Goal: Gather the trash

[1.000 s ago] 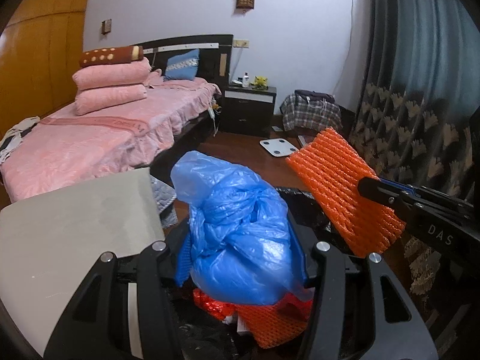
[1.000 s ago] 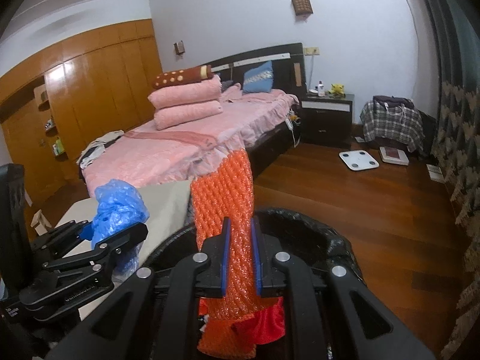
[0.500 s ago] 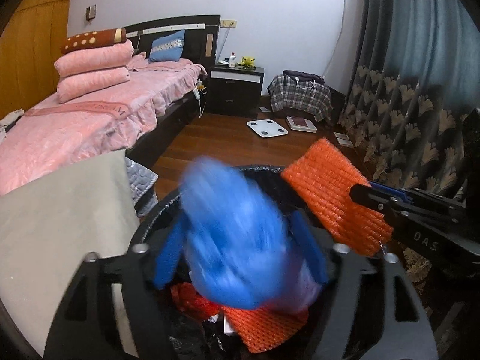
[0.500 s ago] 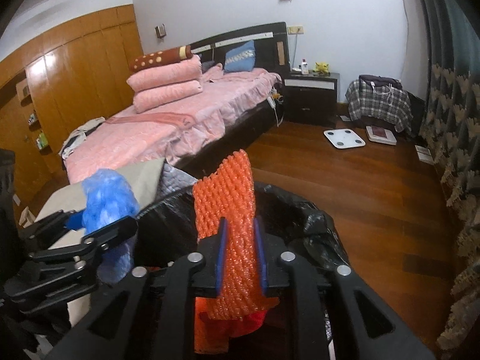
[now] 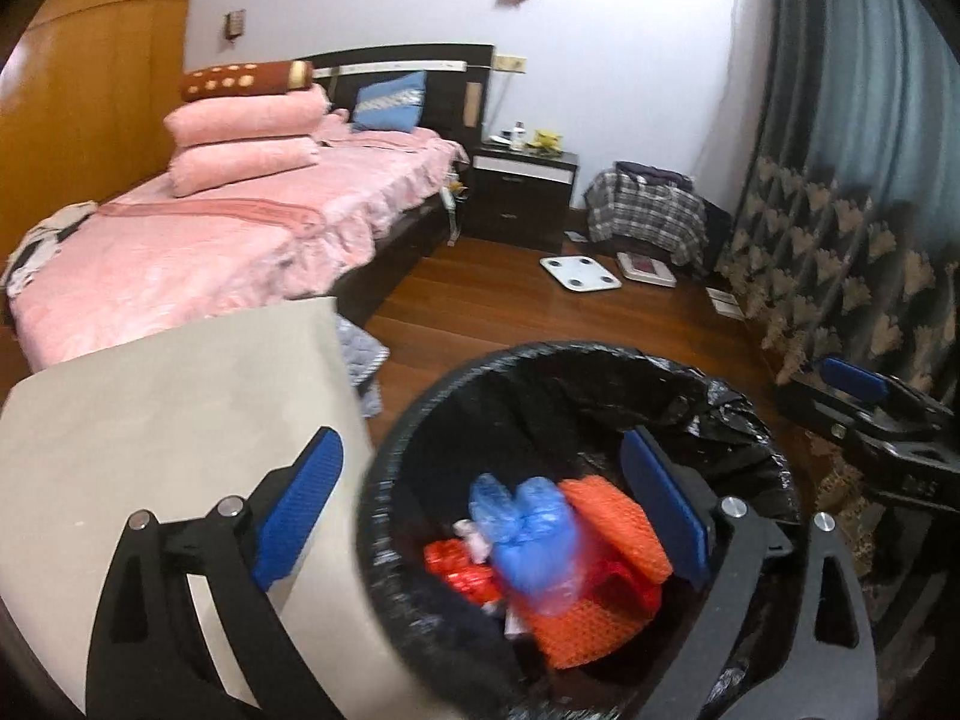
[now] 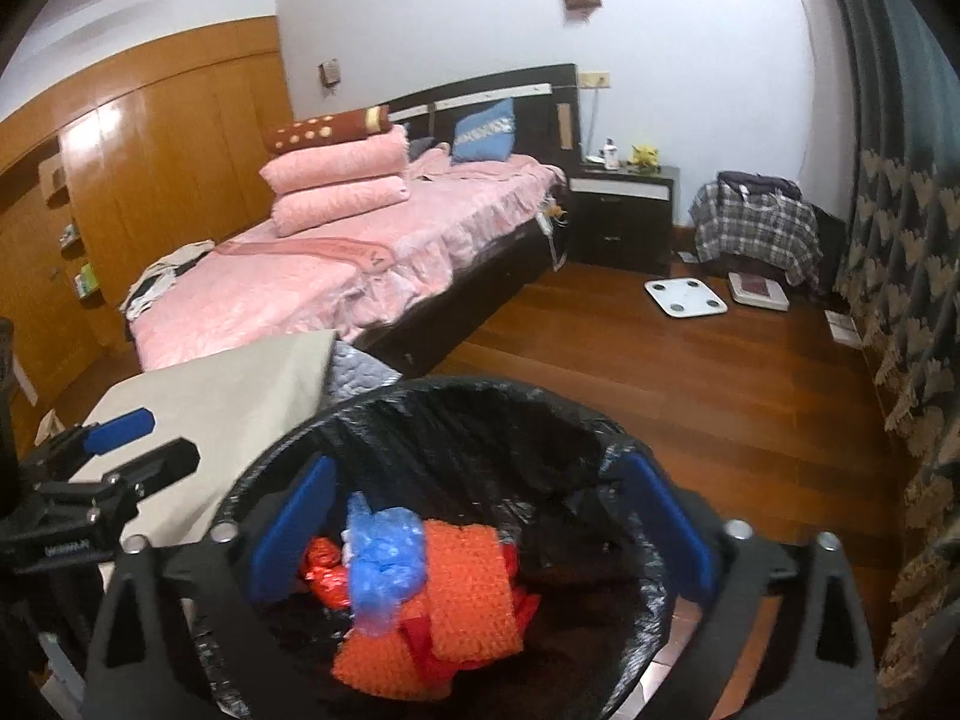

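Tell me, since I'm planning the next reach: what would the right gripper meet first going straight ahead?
Probably the trash in the black-lined bin: the orange foam net lies between its opening, empty jaws. Depth is unclear.

A reddish-brown polished wooden floor (image 6: pixel 690 384) carries a round bin lined with a black plastic bag (image 6: pixel 456 408), a flat white square bathroom scale (image 6: pixel 685 296) and, just beside it, a second pale scale with a dark red panel (image 6: pixel 757 290); a dark bedside cabinet (image 6: pixel 621 222) stands on it too

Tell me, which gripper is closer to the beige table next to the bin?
Left. The left gripper, jaws opening, has one finger over the beige table; the right gripper, also opening, hangs over the bin, farther off.
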